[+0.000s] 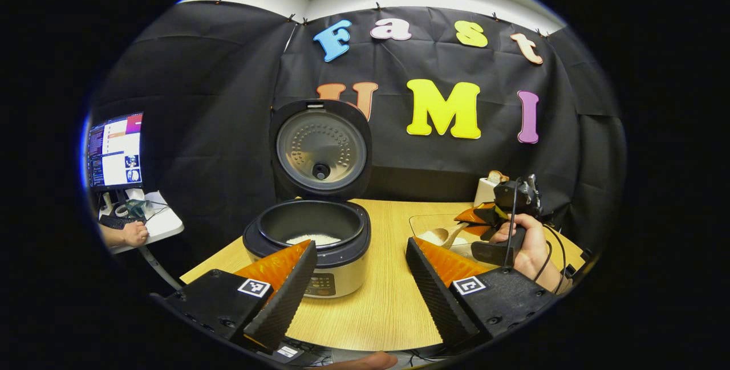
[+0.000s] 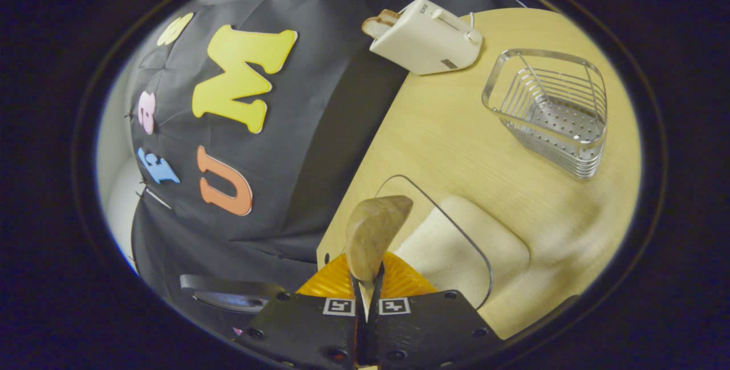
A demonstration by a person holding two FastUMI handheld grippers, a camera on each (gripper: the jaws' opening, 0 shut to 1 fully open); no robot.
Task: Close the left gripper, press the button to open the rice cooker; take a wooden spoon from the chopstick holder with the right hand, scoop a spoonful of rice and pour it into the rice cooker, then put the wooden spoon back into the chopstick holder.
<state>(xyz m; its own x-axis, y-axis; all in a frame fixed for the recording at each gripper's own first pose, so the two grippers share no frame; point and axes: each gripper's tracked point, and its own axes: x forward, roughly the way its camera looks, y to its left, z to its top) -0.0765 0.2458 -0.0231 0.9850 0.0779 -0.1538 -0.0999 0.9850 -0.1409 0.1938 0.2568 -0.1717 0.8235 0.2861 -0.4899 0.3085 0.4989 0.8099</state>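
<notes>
The rice cooker [image 1: 319, 256] stands on the table with its lid [image 1: 320, 146] raised upright and a little white rice in the pot. My left gripper [image 1: 361, 250] hangs open in front of it, one finger on each side, holding nothing. Farther right a hand carries my right gripper [image 1: 485, 219], shut on the handle of the wooden spoon [image 1: 442, 237]. In the right gripper view the spoon [image 2: 373, 233] sticks out from between the closed fingers of the right gripper [image 2: 366, 279], its bowl over the glass container of rice [image 2: 456, 250]. The wire chopstick holder [image 2: 547, 113] stands beyond.
A white toaster [image 2: 425, 36] with a slice of bread sits at the table's back edge against the black cloth. Left of the table a monitor [image 1: 116, 150] stands on a small side table, where another person's hand [image 1: 132, 235] rests.
</notes>
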